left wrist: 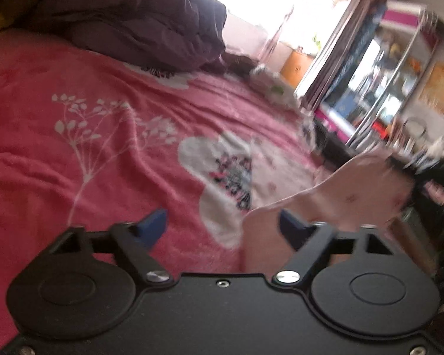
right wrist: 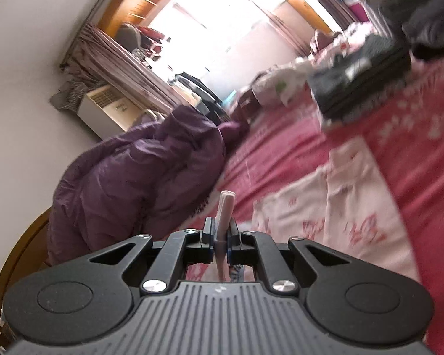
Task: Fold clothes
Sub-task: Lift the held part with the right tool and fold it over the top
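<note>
right gripper (right wrist: 220, 233) – clamped on garment (right wrist: 225, 207) hem, lifting it to fold | left gripper (left wrist: 222, 222) – jaws apart, empty, beside garment edge, ready to pinch | garment rest lies on bed (left wrist: 74, 162) | purple quilt (right wrist: 139, 177) beyond

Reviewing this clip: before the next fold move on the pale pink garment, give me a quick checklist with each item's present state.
1. Right gripper shut on the garment edge: ok, pink fabric is pinched between its fingers.
2. Left gripper has a hold: not ok, jaws apart, nothing between the fingers.
3. Pale pink garment within the left gripper's path: ok, a lifted part lies just ahead of it.
4. Rest of the garment flat on the pink bedspread: cannot tell, pictures are blurred.
5. Purple quilt apart from the garment: ok.
6. Dark folded stack apart from the garment: ok.
</note>
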Tool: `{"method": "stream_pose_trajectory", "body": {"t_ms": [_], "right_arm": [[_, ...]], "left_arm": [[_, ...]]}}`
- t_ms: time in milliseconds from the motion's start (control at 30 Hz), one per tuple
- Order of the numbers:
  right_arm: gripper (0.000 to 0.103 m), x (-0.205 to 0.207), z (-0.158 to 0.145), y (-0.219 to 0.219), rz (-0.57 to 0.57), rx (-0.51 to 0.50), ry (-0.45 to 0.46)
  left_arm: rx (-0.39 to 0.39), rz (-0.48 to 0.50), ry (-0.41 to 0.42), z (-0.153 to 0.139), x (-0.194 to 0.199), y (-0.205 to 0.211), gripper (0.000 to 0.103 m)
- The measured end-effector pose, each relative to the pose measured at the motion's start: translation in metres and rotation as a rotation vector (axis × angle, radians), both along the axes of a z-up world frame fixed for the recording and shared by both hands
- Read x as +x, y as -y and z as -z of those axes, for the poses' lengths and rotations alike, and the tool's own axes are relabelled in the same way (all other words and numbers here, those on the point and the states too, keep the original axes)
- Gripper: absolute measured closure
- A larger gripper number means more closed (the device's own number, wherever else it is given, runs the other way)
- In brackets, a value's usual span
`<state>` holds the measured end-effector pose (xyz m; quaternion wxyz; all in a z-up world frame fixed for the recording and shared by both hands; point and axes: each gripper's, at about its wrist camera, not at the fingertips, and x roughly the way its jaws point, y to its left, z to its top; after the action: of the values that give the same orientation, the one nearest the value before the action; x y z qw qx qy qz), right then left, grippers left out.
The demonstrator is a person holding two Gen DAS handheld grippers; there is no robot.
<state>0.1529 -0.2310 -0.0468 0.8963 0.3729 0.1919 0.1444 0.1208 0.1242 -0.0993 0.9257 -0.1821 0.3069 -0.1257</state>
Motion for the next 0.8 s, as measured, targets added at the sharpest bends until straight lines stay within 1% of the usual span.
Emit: {"method": "stream_pose_trajectory", "body": {"t_ms": [100,400,667,800], "right_arm": [[0.093,-0.01,-0.006,0.013,0.01,-0.001,0.015],[0.093,-0.043,-0.007,0.056,0.048,0.009,0.032],[0.093,-0.08,-0.003,0.09,0.066,0.031,0.051],[0.093,-0.1,0.005,0.105,0.091,0.069,0.042]], "left_arm": [[0.083,0.027,-0.003,0.006,0.0,0.016,0.031],[0.248,0.112,-0.002,0.018,-0.001,0.057,0.033],[0.317,0.158,0.002,0.025,0.002,0.078,0.033],[0.335,0.174,0.004,0.027,0.002,0.085,0.033]]}}
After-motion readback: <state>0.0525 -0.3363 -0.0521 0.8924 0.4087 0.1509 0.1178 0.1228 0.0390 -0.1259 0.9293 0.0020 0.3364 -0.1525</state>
